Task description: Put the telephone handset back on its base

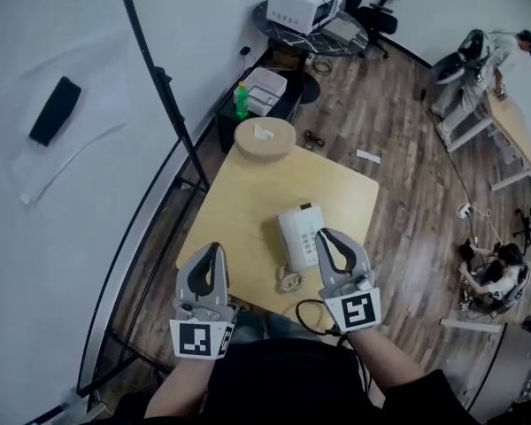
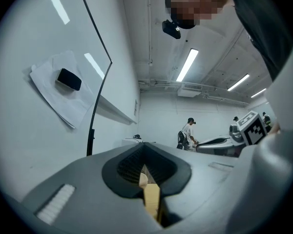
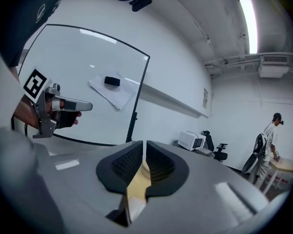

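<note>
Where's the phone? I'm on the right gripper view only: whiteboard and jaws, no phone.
Observer: The head view shows the telephone on the wooden table, right at the tips of the right gripper.
Operator: Is the other hand holding anything?
Observer: No. The left gripper view shows the left gripper with its jaws together and nothing between them.
Operator: Anything trailing off the phone?
Observer: A coiled cord lies on the table at the telephone's near end, between the two grippers.
</note>
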`<state>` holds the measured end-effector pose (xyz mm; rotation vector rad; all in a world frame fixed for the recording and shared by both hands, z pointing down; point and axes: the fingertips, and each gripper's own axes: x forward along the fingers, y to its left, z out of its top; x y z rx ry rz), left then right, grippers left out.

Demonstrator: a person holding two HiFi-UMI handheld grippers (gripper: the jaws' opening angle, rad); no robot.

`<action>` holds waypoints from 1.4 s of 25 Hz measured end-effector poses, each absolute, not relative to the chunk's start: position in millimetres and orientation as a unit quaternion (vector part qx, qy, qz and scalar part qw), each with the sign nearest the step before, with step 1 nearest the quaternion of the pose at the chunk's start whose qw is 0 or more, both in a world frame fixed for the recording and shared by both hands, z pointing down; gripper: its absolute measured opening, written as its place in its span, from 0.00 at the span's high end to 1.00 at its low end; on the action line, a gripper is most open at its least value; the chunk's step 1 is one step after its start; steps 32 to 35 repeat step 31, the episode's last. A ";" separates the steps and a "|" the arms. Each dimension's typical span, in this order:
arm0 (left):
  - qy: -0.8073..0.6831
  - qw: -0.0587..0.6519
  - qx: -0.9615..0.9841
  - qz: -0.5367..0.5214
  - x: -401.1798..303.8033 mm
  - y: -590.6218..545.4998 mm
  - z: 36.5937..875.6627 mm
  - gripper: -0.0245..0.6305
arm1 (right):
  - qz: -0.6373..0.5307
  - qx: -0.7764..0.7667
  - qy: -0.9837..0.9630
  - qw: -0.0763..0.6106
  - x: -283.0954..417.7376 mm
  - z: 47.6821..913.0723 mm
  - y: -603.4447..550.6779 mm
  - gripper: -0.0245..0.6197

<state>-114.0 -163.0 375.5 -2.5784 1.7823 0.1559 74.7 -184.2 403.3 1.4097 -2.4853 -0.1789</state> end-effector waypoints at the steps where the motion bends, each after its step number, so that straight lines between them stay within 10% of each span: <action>1: 0.567 0.005 -0.823 0.050 -112.8 -163.0 372.0 0.96 | -0.064 0.489 -0.860 0.134 76.9 400.5 -180.6 0.92; 35: 0.544 0.037 -0.837 0.049 -91.2 -151.0 344.3 0.96 | -0.026 0.514 -0.853 0.092 98.3 382.7 -152.7 0.95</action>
